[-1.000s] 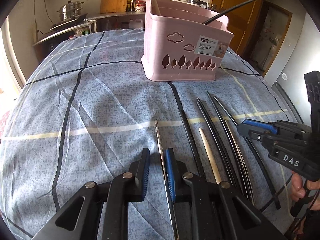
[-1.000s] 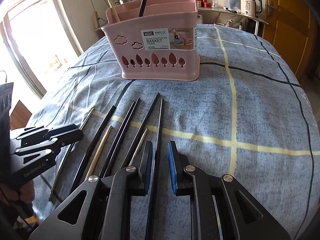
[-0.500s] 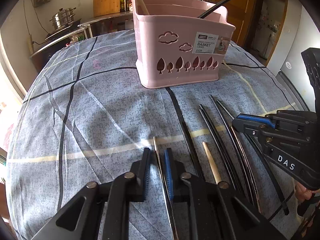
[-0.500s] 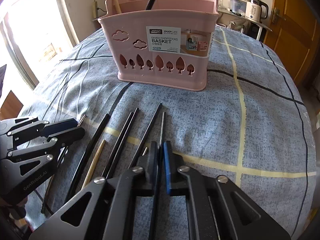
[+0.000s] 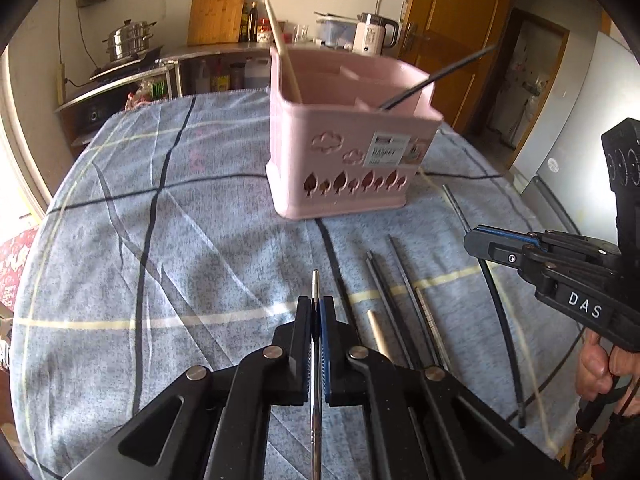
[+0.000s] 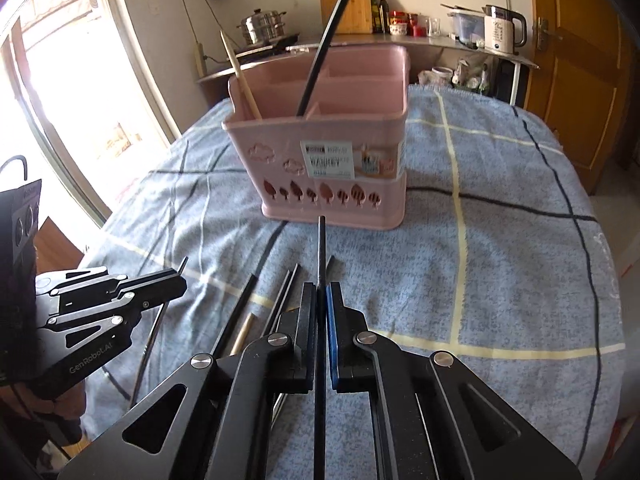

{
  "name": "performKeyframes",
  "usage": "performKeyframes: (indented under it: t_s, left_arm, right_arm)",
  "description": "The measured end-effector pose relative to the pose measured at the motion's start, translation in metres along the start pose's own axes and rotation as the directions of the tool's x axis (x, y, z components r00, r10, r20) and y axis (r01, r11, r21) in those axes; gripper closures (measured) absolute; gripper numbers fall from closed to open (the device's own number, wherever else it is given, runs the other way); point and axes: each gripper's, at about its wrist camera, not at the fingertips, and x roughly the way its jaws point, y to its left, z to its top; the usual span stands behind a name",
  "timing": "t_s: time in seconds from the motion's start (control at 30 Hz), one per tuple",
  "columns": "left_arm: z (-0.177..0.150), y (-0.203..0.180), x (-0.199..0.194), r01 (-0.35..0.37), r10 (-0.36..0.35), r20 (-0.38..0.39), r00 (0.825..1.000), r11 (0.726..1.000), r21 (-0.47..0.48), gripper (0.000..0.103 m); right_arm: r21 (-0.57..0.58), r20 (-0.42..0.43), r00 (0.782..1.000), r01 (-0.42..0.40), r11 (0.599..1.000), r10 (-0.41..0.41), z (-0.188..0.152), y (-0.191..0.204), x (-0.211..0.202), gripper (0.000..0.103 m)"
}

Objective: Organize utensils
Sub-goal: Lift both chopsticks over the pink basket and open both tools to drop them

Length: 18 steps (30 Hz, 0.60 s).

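A pink chopstick basket [image 5: 352,136] stands on the blue checked cloth; it also shows in the right wrist view [image 6: 320,148]. A wooden chopstick [image 5: 282,48] and a black chopstick [image 5: 440,76] lean in it. My left gripper [image 5: 316,312] is shut on a silver metal chopstick [image 5: 315,284], lifted off the cloth. My right gripper [image 6: 321,300] is shut on a black chopstick [image 6: 321,248] that points at the basket. Several black chopsticks [image 5: 384,292] and a wooden one [image 5: 376,332] lie on the cloth between the grippers.
The cloth-covered table [image 5: 160,240] drops away at its left and near edges. A counter with a steel pot [image 5: 128,40], a cutting board [image 5: 216,12] and a kettle [image 5: 372,36] runs behind. A wooden door [image 6: 576,60] stands at the right.
Both grippers closed on their chopsticks and lifted them off the cloth. Both moved up, so the basket's inside now shows.
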Motion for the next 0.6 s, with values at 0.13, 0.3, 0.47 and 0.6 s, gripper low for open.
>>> performKeyframes:
  t_s: [0.13,0.3,0.47,0.6]
  left_arm:
    - [0.013,-0.001,-0.024,0.017,-0.017,0.05,0.999,1.0,0.002,0.1]
    - [0.027,-0.003,-0.054,0.029,-0.03,0.112,0.993,1.0,0.007,0.099]
    - [0.043,-0.006,-0.082,0.032,-0.034,0.169,0.985,0.999,0.018,0.1]
    - [0.047,-0.007,-0.096,0.031,-0.035,0.193,0.981,0.999,0.024,0.1]
  right_arm:
    - [0.007,0.057,0.998,-0.003,1.0,0.003,0.014,0.001,-0.02,0.098]
    - [0.008,0.127,0.992,0.001,1.0,-0.002,0.026,0.002,-0.046,0.098]
    - [0.004,0.185,0.983,0.007,1.0,-0.008,0.034,0.003,-0.07,0.098]
    - [0.005,0.219,0.976,0.012,1.0,-0.013,0.038,0.003,-0.083,0.098]
